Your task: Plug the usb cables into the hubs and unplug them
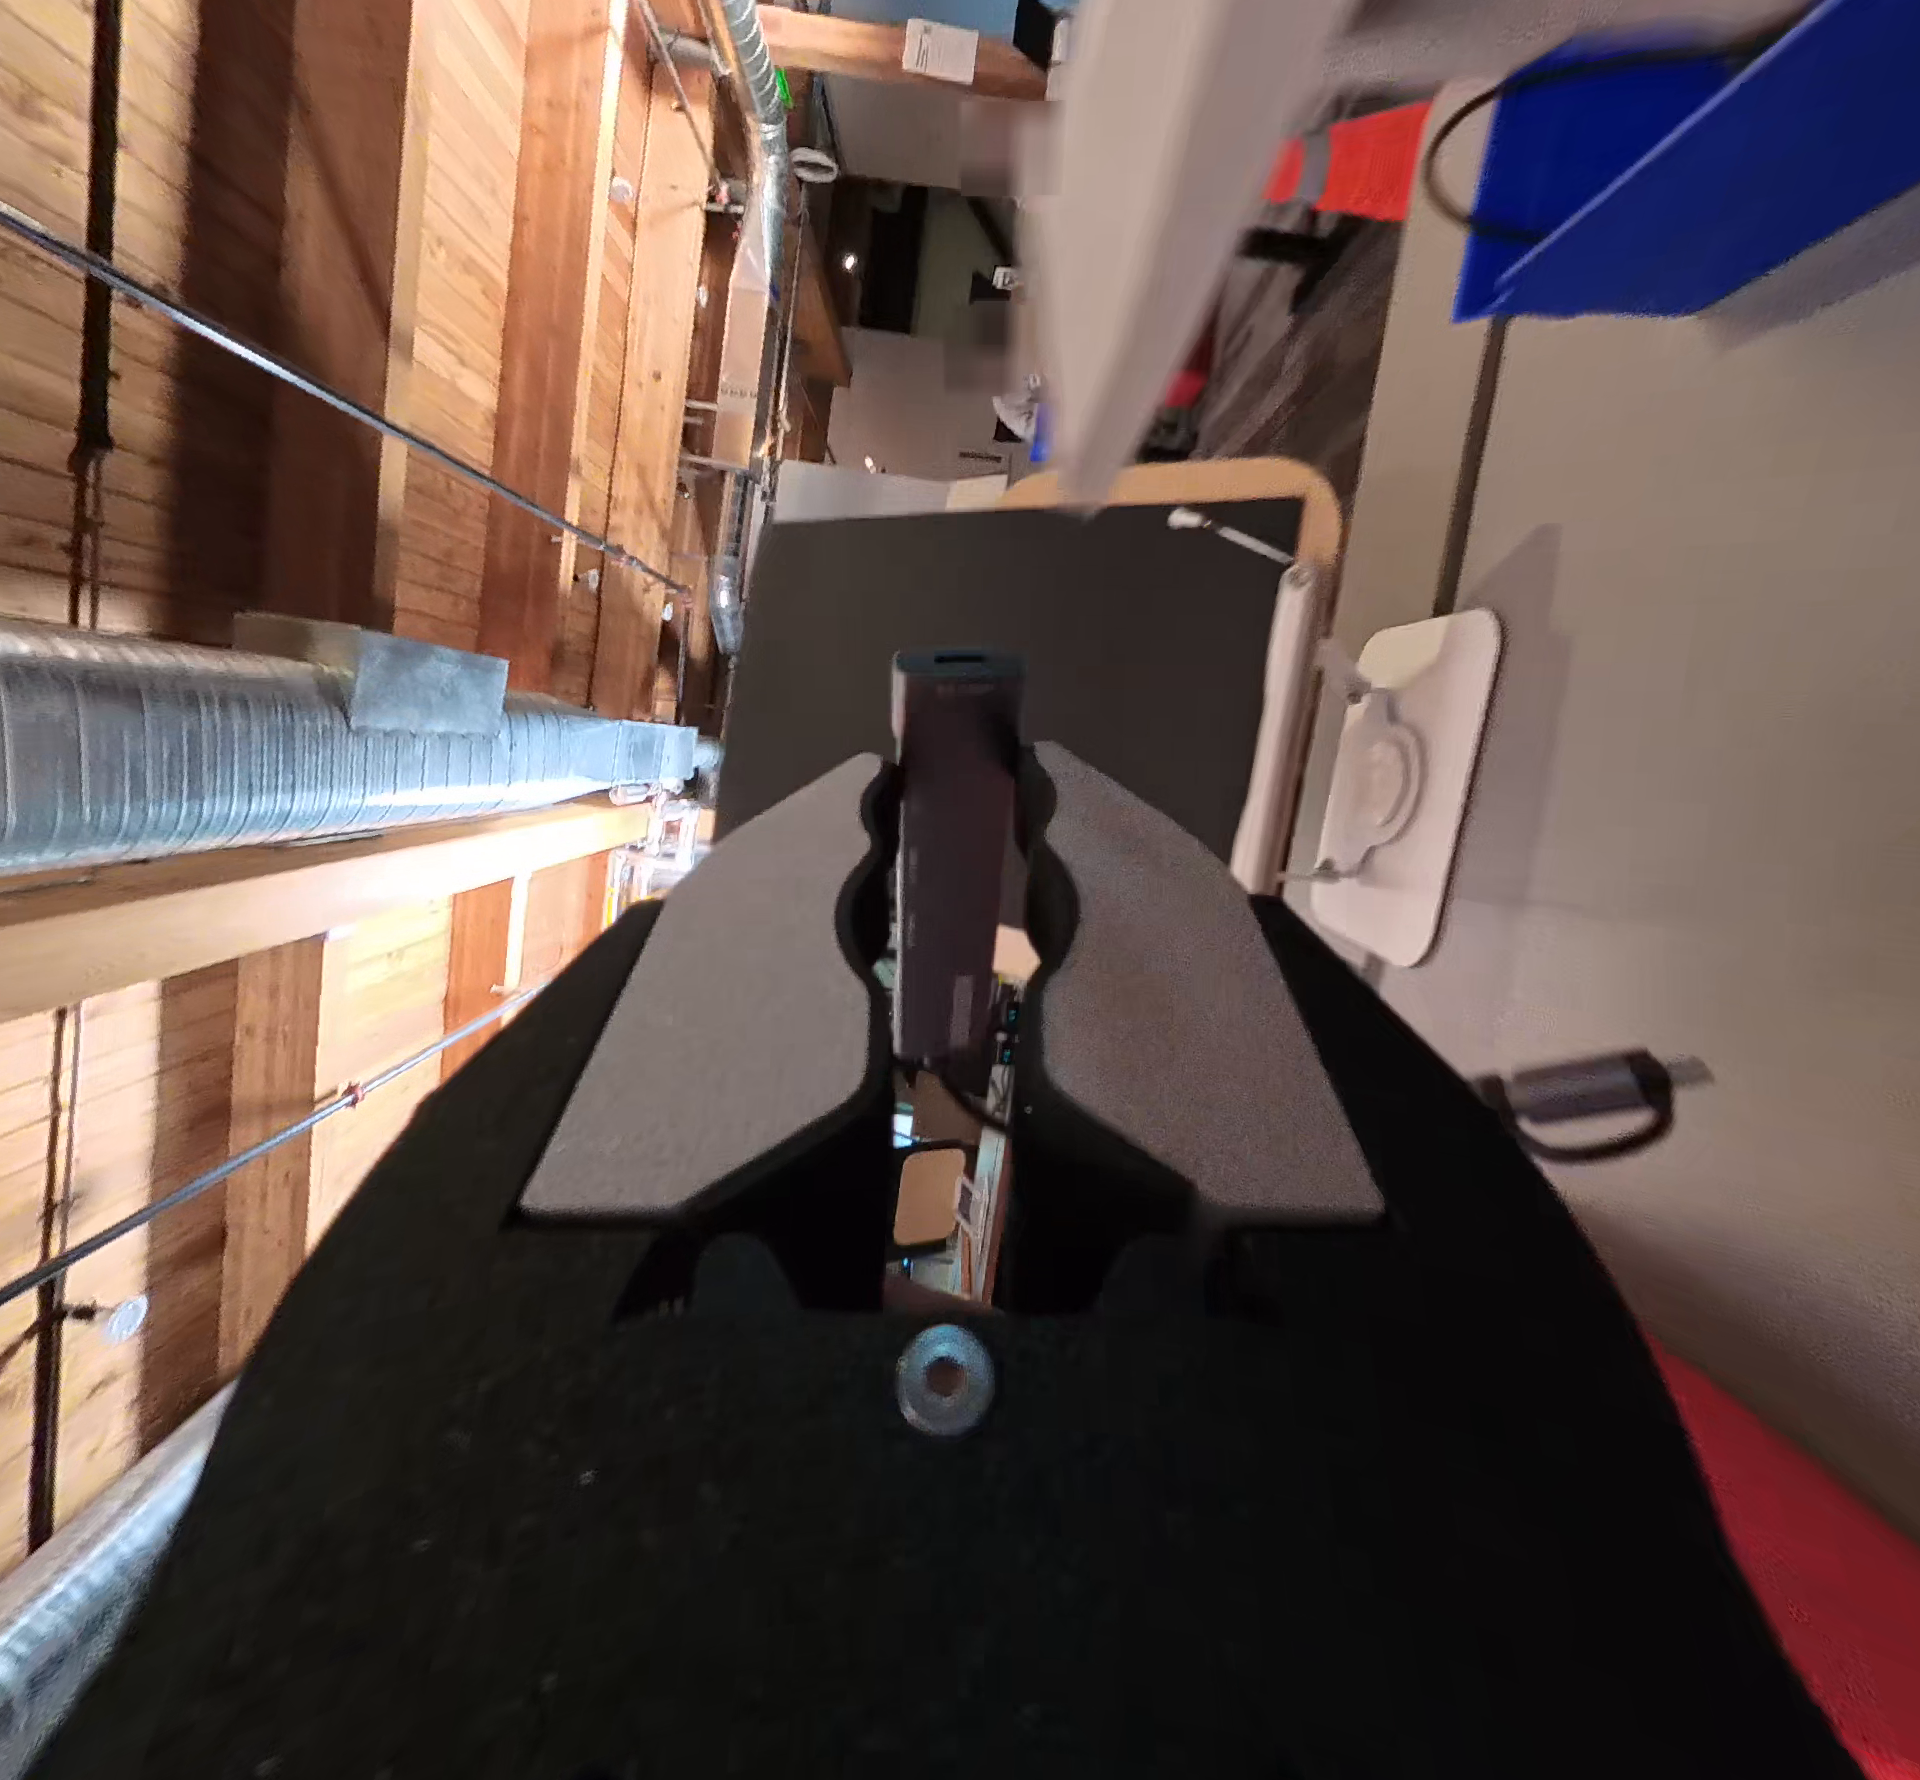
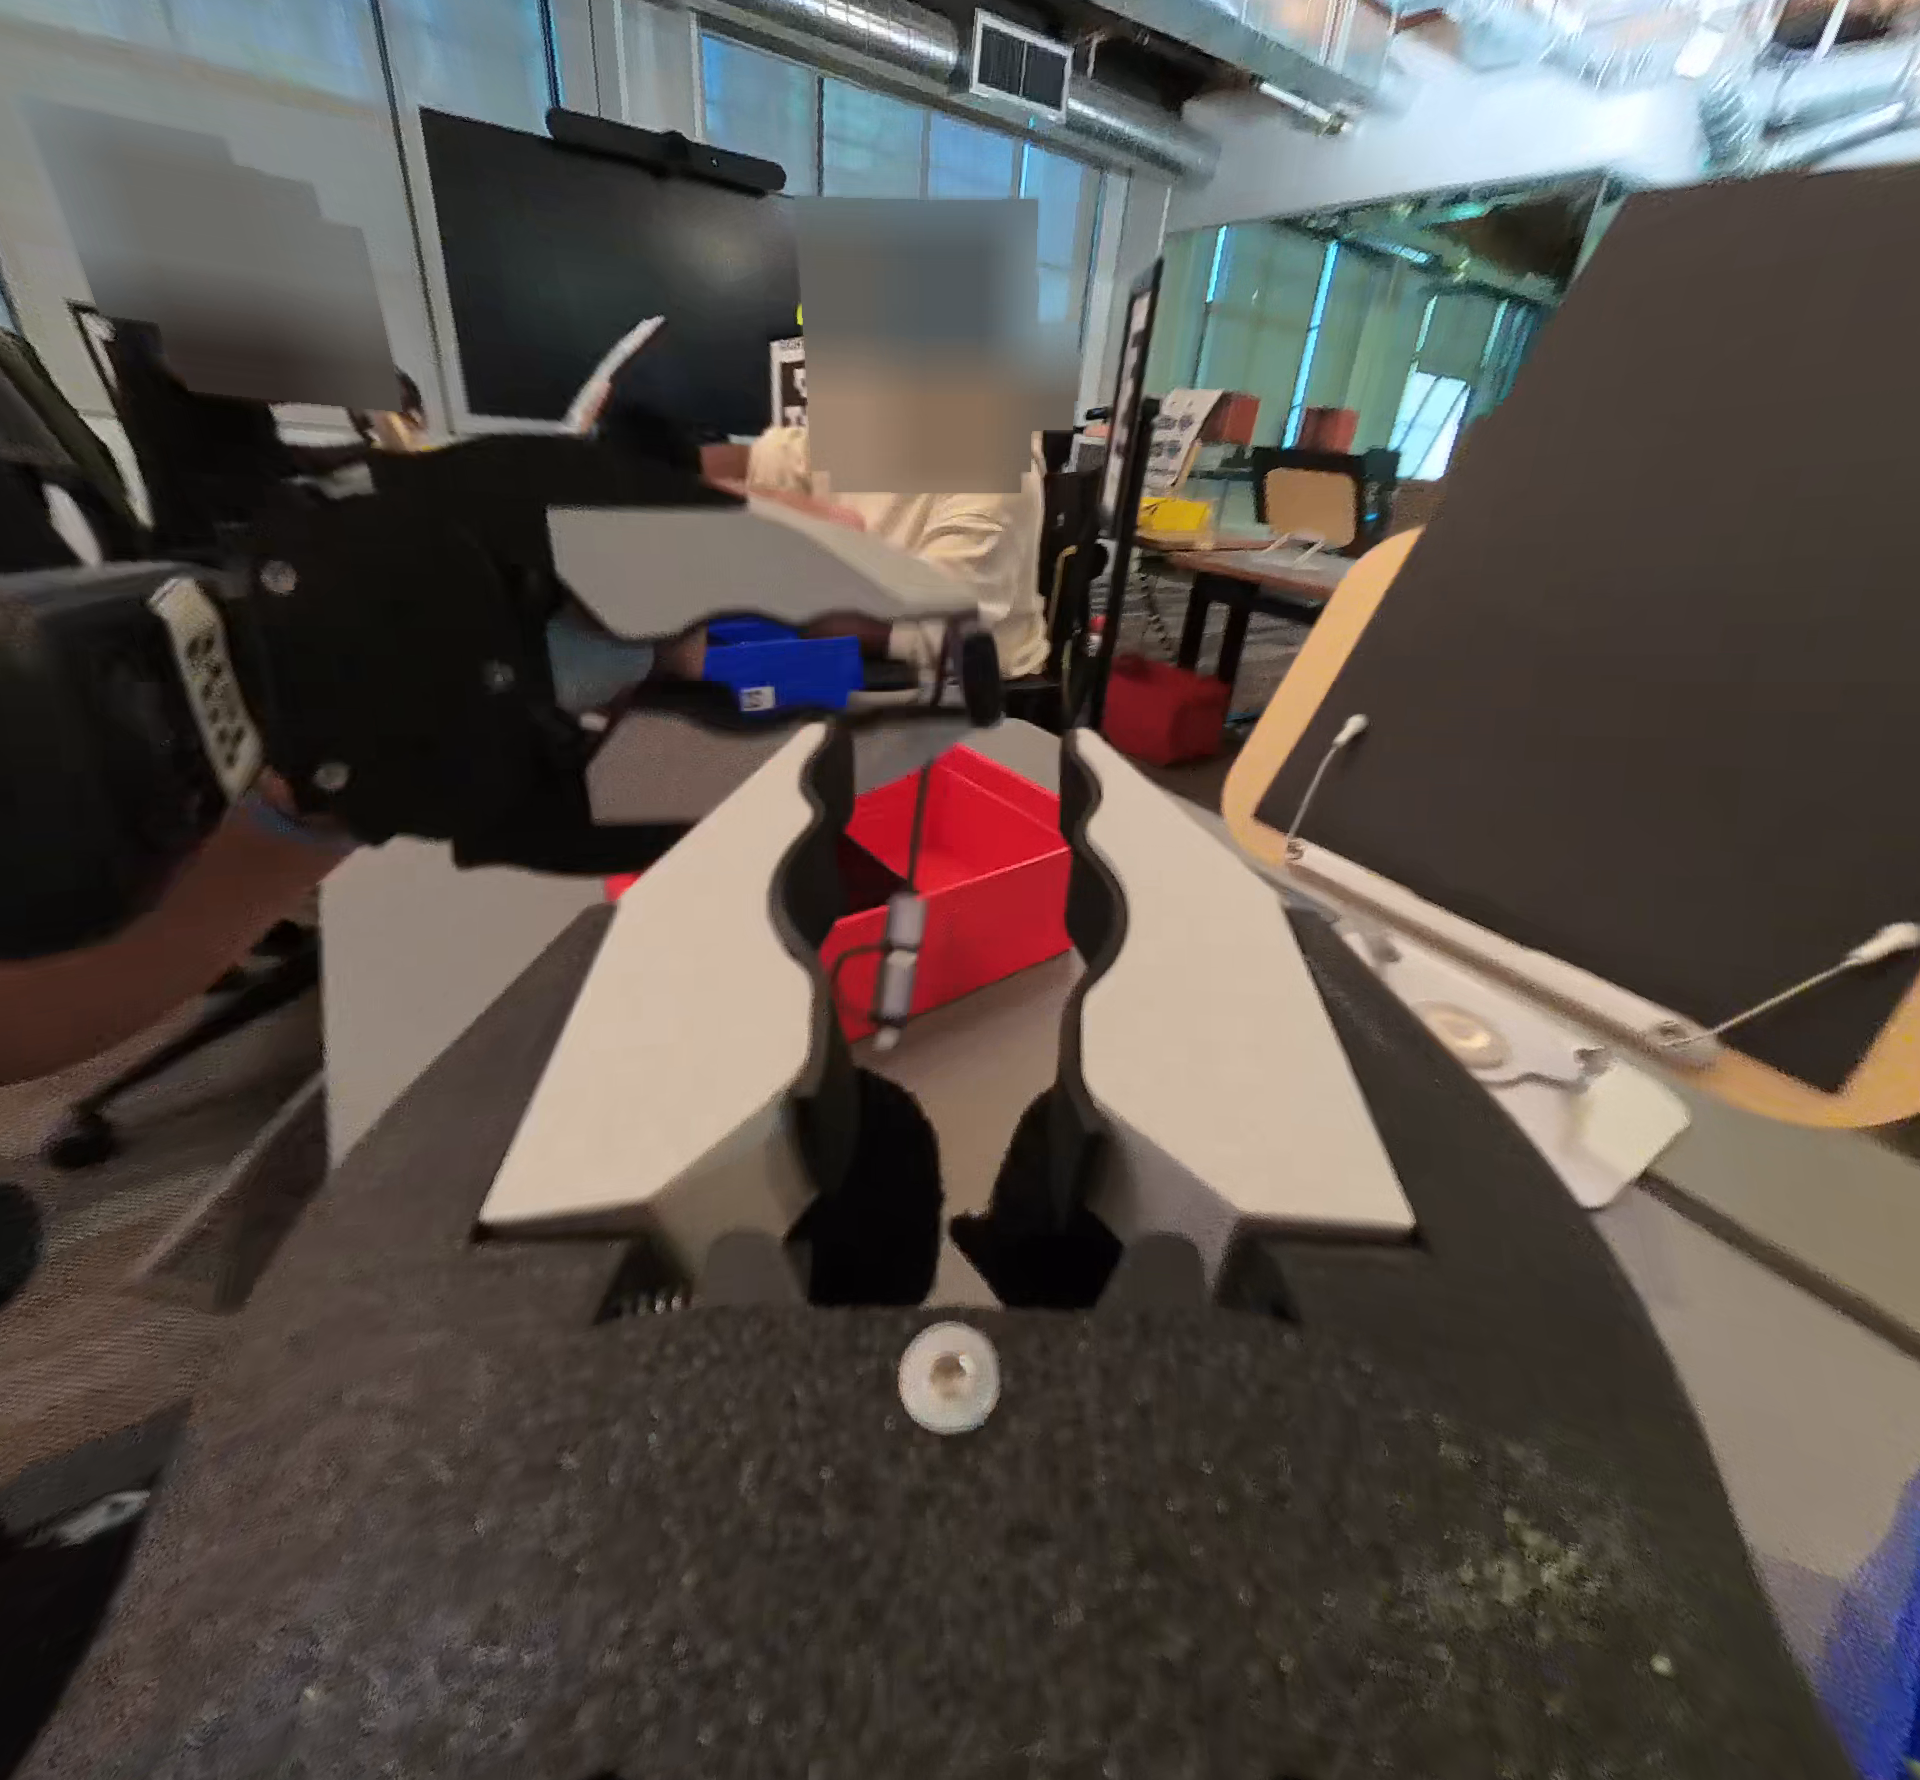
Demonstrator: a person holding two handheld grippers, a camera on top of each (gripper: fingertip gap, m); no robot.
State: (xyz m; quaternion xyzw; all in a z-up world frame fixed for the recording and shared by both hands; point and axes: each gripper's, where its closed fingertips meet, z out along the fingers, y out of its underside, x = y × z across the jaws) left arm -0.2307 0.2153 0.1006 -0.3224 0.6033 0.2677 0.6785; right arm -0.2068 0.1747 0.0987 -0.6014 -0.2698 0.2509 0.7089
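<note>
**Left fingers clamp the hub; right fingers stand apart with nothing between them**

In the left wrist view we see the left gripper (image 1: 956,795) at frame centre, its grey fingers (image 1: 727,982) closed narrow on a dark hub (image 1: 954,857). The hub stands lengthwise between them, its free end with a slot-shaped port pointing away from the camera, up the frame. A thin black cable leaves its near end, low between the fingers. This view is rolled sideways: the table (image 1: 1662,691) fills the right side, wooden ceiling and ducts the left. On the table at the right edge lies a grey USB plug (image 1: 1590,1096) with a looped black cable, well apart from the hub. A blue bin (image 1: 1683,161) sits at upper right, and a dark board (image 1: 1039,608) in a light wooden frame stands behind the hub.

In the right wrist view we see the right gripper (image 2: 945,795) with its fingers (image 2: 707,982) moderately apart and holding nothing. Through the gap we see a red bin (image 2: 997,868) on the table and a black cable with white connectors (image 2: 902,951) hanging in front of it. The left gripper (image 2: 873,650) reaches in from the left, fingers pointing right, just above the right fingertips. The dark board (image 2: 1662,587) fills the right side.
</note>
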